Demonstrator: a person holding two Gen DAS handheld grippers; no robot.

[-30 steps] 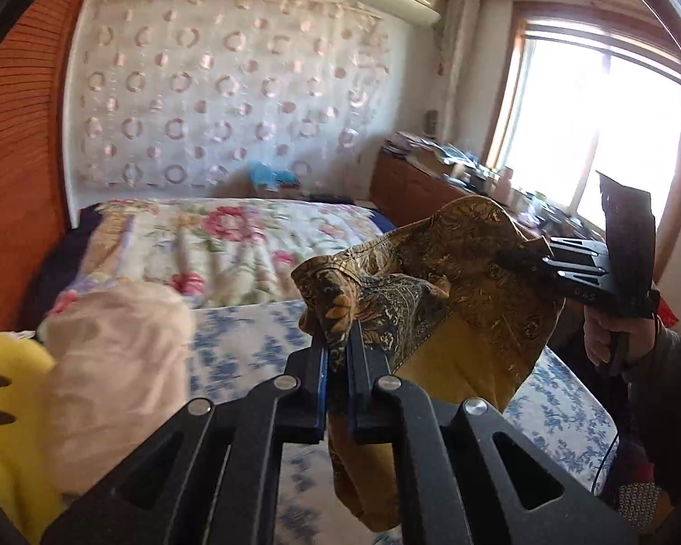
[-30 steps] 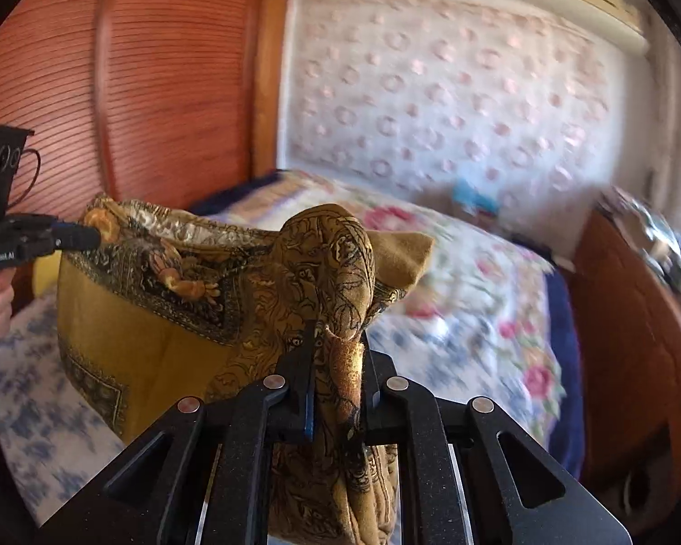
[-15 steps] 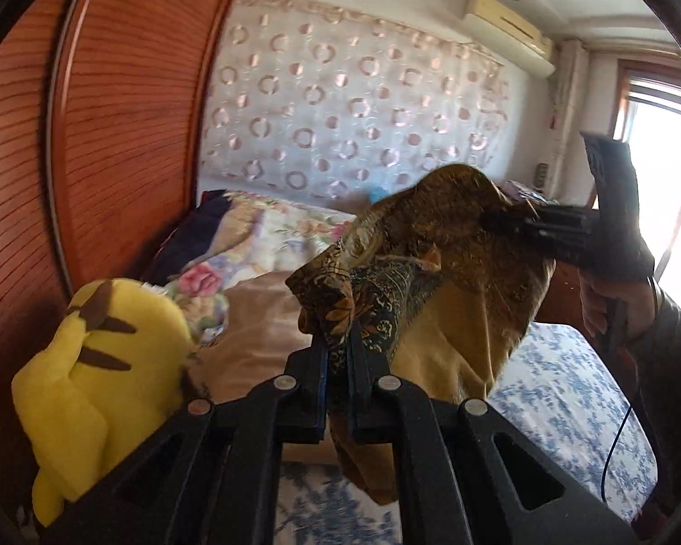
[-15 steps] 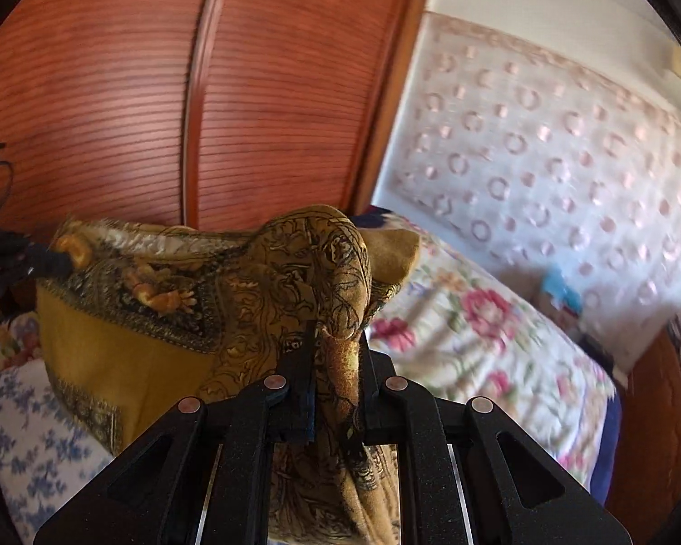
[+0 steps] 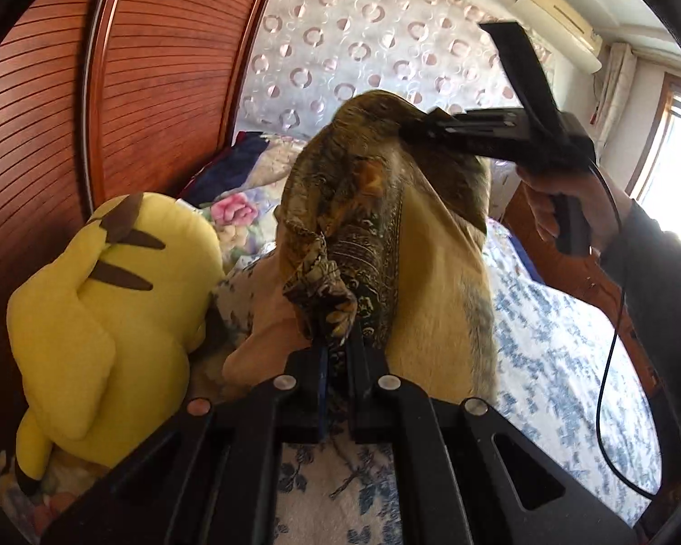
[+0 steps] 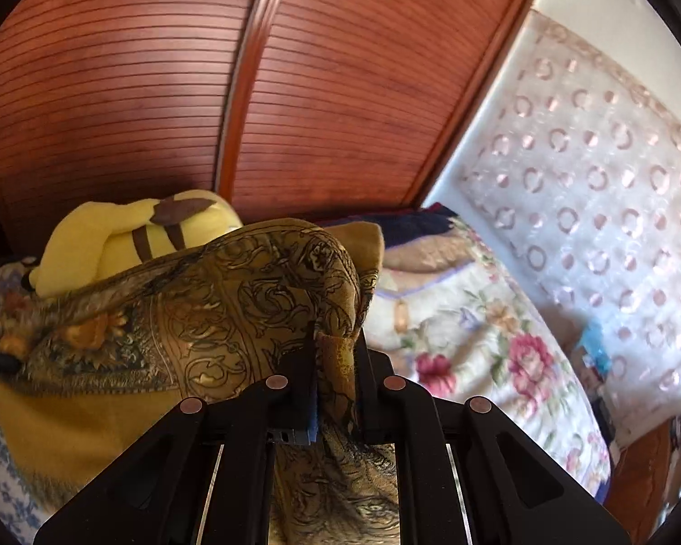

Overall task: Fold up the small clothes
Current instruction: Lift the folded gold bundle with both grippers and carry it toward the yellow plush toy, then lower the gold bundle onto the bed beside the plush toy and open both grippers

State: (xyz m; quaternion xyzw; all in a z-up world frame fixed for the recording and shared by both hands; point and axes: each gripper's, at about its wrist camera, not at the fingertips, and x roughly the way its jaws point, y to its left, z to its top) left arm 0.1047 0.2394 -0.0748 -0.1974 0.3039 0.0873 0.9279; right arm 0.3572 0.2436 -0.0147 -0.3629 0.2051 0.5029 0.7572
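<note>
A gold and brown patterned cloth (image 5: 413,236) hangs in the air between both grippers above the bed. My left gripper (image 5: 336,345) is shut on one gathered corner of it. My right gripper (image 6: 336,345) is shut on another corner; it also shows in the left wrist view (image 5: 413,129), higher and further back, held in a hand. The cloth (image 6: 168,345) sags between the two grips and droops below them.
A yellow plush toy (image 5: 109,299) sits at the left against a red-brown slatted wardrobe (image 5: 168,68). The bed has a blue-flowered sheet (image 5: 549,363) and a floral quilt (image 6: 486,349). A beige pillow (image 5: 259,318) lies behind the cloth. A window is at far right.
Both grippers have swung left towards the wardrobe with the cloth still held. The right gripper has risen and come closer to the left one.
</note>
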